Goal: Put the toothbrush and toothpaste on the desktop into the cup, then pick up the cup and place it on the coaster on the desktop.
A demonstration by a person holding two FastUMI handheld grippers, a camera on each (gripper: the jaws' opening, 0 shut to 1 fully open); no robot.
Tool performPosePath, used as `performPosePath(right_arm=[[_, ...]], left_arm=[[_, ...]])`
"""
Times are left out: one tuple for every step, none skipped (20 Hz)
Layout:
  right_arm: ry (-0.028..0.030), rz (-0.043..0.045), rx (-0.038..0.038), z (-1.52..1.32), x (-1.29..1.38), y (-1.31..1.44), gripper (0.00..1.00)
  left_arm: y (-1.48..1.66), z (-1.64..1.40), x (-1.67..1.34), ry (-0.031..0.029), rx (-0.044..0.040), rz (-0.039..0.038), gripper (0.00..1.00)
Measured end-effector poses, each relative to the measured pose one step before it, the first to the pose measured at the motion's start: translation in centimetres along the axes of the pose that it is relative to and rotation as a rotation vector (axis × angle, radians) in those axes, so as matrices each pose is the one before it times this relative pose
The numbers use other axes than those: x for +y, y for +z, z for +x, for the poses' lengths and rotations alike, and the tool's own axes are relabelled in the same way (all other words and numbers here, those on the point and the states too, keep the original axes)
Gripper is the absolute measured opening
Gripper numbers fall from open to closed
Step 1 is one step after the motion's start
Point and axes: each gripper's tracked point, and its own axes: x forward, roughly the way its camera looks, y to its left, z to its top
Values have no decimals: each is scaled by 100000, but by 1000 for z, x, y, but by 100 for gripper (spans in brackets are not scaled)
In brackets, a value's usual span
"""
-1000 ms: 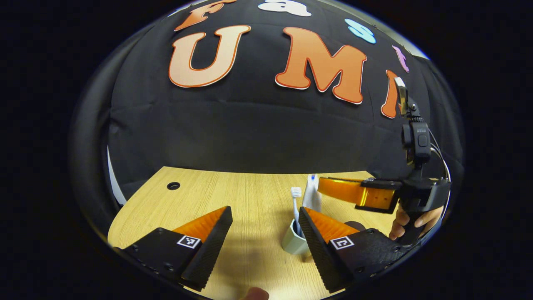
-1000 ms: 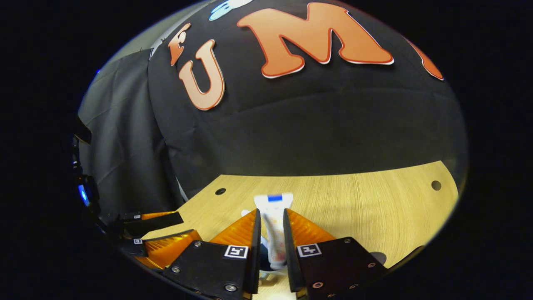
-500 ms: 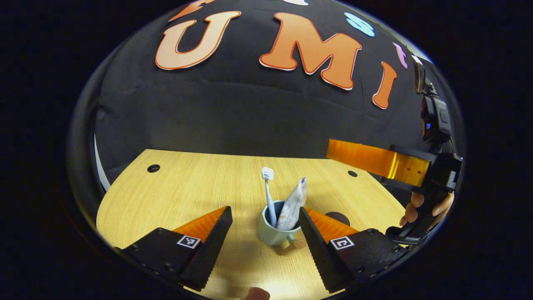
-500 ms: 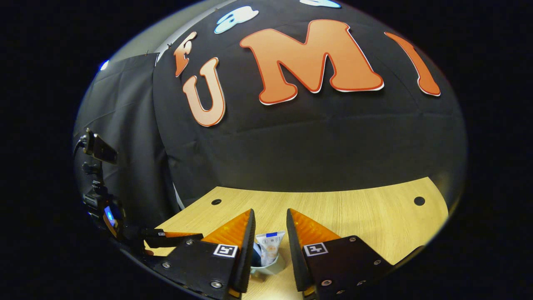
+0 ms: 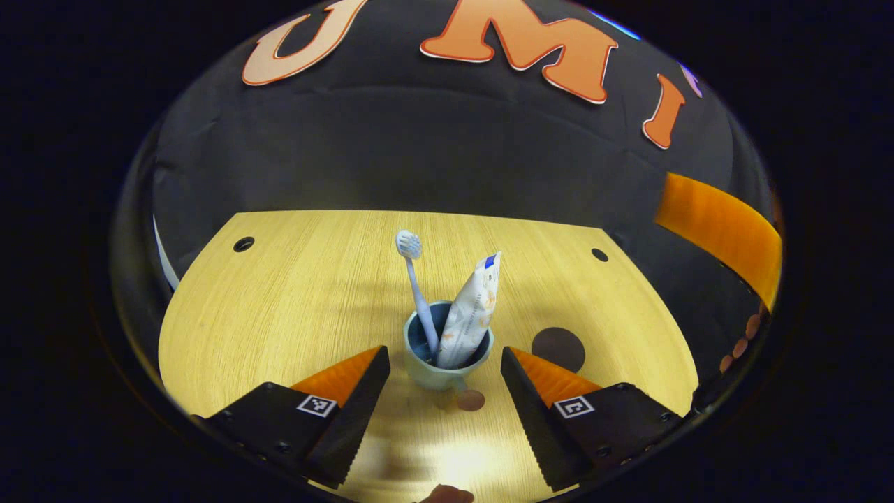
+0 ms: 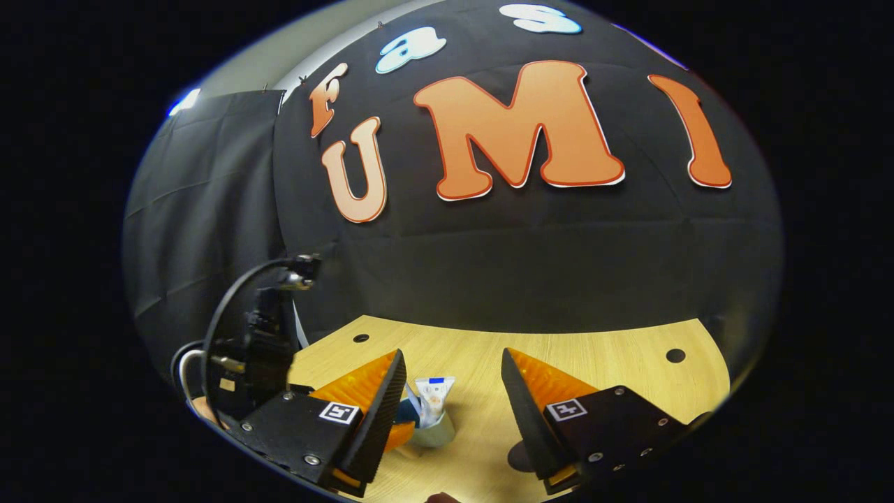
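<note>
While we look across the pale wooden desktop [image 5: 300,293], largest of what lies before us, the small grey-blue ceramic cup [image 5: 447,356] stands upright near its front middle, between and just ahead of the left gripper [image 5: 444,370], whose fingers stand wide apart and touch nothing. The right gripper [image 6: 452,391] is likewise spread, with nothing between its fingers, the cup showing low between them in its own view. We judge the cup to be stiff, smooth and probably a little slippery, heavy enough to stay put yet liable to tip once lifted, since its load rises well above the rim; its small handle [image 5: 457,398] faces the left gripper, and a hold across the body just under the rim, or on that handle, seems soundest to us. Just right of the cup lies the dark round flat coaster [image 5: 557,349], near it but apart. Inside the cup leans the white squeezable toothpaste tube [image 5: 469,318], soft and light by our guess, tilted rightward against the rim. Beside it stands the slim pale-blue plastic toothbrush [image 5: 419,297], bristles up, stiff and light. Printing shows on the tube, a blue patch near its top and small orange marks, but we cannot read any brand or words. Both items being already in the cup, we judge only the lift to the coaster remains.
</note>
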Motion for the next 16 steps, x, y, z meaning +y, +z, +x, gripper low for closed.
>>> performPosePath(right_arm=[[283,-1019,-651,-845,-93,-98,83],[-351,-1822,-266,-781,-300,-221,84],[-1248,-2175,-328,-810,-613,-200,84],[-1398,-2053,-384,-654,-547,-113,84],[-2396,-1034,88,-563,-791,-341,85],[-1673,-209,-201,-625,-545,-150,86],[290,-333,-615,-701,-114,-166,86],[253,-266,-517,-368,42,59,86],[-49,-448,-201,-311,-248,-172,86],[-429,-443,-207,-410,-326,-273,86],[-217,-249,-83,-598,-364,-280,86],[-37,119,-128,-271,-276,-148,86],[201,494,-187,-275,-276,-79,86],[-19,461,-115,-334,-193,-57,86],[79,159,-294,-225,-236,-122,86],[-5,-71,15,-317,-189,-130,86]], left_arm=[[-227,332,-22,1309,2491,-117,96],[-57,450,-191,452,2355,-703,96],[-347,345,-120,644,2883,-1092,94],[-229,319,-268,435,2394,-1582,96],[-212,469,-283,113,2045,-1056,96],[-178,339,-443,-295,2112,-871,96],[-87,-21,321,2681,1223,518,96],[118,310,83,1639,625,248,96],[-144,304,105,1728,1180,-77,95],[-204,118,7,1091,1555,-1078,95],[-389,264,-85,394,1875,-797,95],[-266,104,-29,819,1675,-864,94],[-46,206,72,1145,1206,-394,94],[-145,64,245,1745,1075,-386,92],[-272,106,15,664,1328,-484,90],[-136,53,-13,811,1472,-132,84]])
